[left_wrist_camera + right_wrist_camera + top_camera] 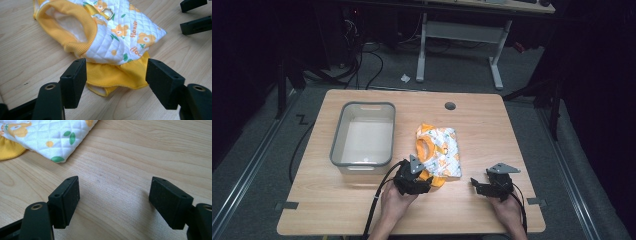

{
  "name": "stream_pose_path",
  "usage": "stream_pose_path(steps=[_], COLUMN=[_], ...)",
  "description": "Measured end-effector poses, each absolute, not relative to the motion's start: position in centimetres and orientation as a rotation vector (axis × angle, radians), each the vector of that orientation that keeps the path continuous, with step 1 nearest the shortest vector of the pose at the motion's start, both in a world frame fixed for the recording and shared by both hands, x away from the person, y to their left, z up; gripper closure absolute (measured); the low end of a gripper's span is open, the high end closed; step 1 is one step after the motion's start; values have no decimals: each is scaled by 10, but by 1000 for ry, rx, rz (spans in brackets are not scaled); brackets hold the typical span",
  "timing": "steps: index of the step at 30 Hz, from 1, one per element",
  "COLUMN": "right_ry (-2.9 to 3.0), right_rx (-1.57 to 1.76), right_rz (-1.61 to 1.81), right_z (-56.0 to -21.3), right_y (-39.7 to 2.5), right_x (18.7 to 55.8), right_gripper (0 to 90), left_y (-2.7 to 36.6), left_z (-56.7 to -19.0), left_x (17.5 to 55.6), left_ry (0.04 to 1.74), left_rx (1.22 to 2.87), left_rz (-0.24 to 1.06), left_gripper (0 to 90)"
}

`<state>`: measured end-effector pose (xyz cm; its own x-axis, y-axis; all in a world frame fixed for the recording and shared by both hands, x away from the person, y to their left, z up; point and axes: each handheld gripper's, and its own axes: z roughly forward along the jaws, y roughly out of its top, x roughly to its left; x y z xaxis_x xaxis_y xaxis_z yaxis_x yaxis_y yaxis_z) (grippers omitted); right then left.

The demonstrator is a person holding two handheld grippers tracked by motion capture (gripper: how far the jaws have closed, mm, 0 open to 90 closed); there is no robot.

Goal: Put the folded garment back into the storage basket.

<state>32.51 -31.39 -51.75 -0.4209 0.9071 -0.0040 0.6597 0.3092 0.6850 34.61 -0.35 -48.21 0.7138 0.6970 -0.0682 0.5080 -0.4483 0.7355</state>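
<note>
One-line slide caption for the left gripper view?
Open left gripper straddles the yellow hem of a quilted floral pet vest on the table.

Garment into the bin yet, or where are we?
Nothing done yet: the grey bin holds nothing and the floral garment lies flat on the table. In hand: the open left claw straddles its yellow hem. The right claw is open over bare wood. Left, presumably: grasp, lift, drop in.

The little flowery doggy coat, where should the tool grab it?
Probably the yellow frill at the coat's near end. It is thin and sticks out loose towards the open left tool, whose jaws already sit either side of it. Come in low from the person's side.
</note>
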Motion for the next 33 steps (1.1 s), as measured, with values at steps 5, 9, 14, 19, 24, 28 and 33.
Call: stream_pose_path(steps=[5, 9, 14, 19, 24, 28, 33], right_ry=[2192, 2191, 2192, 2192, 2192, 2192, 2192], right_rx=[1397, 1397, 1396, 1396, 1396, 1396, 1396], right_rz=[865, 865, 865, 865, 865, 865, 865], right_z=[-518, -518, -518, -518, -518, -518, -518], right_y=[-314, -314, -314, -314, -314, -314, -314], right_x=[325, 325, 325, 325, 325, 325, 325], right_gripper=[248, 248, 248, 248, 248, 248, 248], left_y=[-10, -12, -16, -18, -22, -24, -25], left_z=[-481, -479, -475, -469, -466, -464, -461], left_x=[349, 351, 353, 361, 370, 375, 391], left_ry=[908, 902, 889, 912, 921, 924, 957], left_rx=[2165, 2160, 2154, 2152, 2149, 2149, 2134], left_rz=[310, 308, 314, 323, 315, 322, 328], left_gripper=[340, 340, 341, 340, 338, 337, 336])
